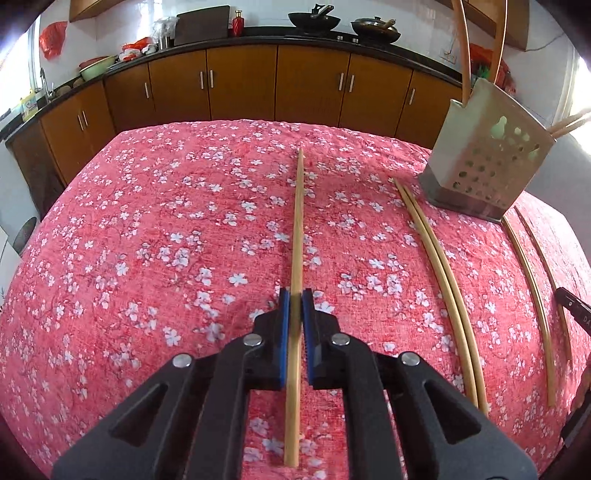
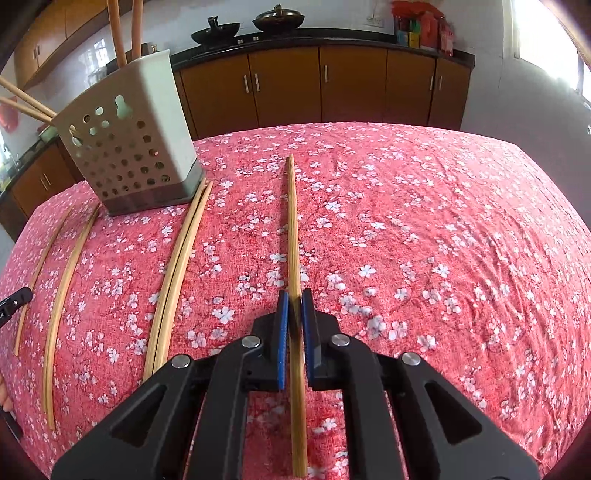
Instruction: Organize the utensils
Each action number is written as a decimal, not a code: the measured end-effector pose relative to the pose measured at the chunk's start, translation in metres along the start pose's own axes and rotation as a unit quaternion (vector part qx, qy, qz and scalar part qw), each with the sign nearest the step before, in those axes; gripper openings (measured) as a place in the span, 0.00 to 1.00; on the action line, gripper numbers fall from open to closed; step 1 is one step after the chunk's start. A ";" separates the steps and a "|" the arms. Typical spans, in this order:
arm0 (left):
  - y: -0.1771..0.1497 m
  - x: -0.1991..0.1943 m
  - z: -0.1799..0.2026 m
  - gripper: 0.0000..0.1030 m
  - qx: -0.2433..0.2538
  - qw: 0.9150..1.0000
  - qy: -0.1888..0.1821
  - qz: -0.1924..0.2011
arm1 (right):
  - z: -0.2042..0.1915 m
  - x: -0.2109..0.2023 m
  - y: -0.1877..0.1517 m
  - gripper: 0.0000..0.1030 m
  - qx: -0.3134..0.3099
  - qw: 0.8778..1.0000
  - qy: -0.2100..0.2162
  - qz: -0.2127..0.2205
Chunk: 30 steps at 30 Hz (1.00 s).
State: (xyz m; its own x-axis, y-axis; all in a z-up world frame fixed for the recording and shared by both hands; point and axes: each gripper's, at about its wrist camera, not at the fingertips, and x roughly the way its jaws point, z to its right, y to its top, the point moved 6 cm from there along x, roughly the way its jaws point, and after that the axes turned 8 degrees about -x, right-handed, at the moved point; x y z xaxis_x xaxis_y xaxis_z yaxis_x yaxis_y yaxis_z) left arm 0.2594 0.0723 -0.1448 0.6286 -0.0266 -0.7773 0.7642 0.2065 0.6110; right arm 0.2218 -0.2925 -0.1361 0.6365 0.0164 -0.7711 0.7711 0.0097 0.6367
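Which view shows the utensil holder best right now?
The right wrist view. There the utensil holder shows whole: its perforated face, base, and the chopsticks standing in it. In the left wrist view the holder sits near the right edge, more distorted.

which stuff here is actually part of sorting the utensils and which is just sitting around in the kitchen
Part of the job:
- pale perforated utensil holder, some chopsticks already standing in it
- bamboo chopstick in the left gripper
- bamboo chopstick in the right gripper
- loose bamboo chopsticks on the cloth

Just lying about:
- black woks
- red bottle
- green basin
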 end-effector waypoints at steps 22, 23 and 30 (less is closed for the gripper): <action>-0.002 -0.003 -0.003 0.13 -0.016 1.000 -0.018 -0.001 | -0.002 0.001 0.000 0.09 -0.001 1.000 -0.003 0.000; -0.002 -0.003 -0.003 0.13 -0.016 1.000 -0.018 -0.001 | -0.001 0.001 0.000 0.09 -0.001 1.000 -0.002 0.000; -0.003 -0.003 -0.004 0.13 -0.016 1.000 -0.018 0.000 | 0.000 0.000 0.000 0.09 0.000 1.000 -0.001 0.001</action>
State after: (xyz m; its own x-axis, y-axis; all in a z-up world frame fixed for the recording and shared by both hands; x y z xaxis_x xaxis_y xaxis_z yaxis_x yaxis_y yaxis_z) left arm 0.2548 0.0755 -0.1442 0.6331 -0.0615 -0.7716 0.7603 0.2367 0.6049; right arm 0.2219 -0.2925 -0.1365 0.6374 0.0145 -0.7704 0.7703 0.0089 0.6376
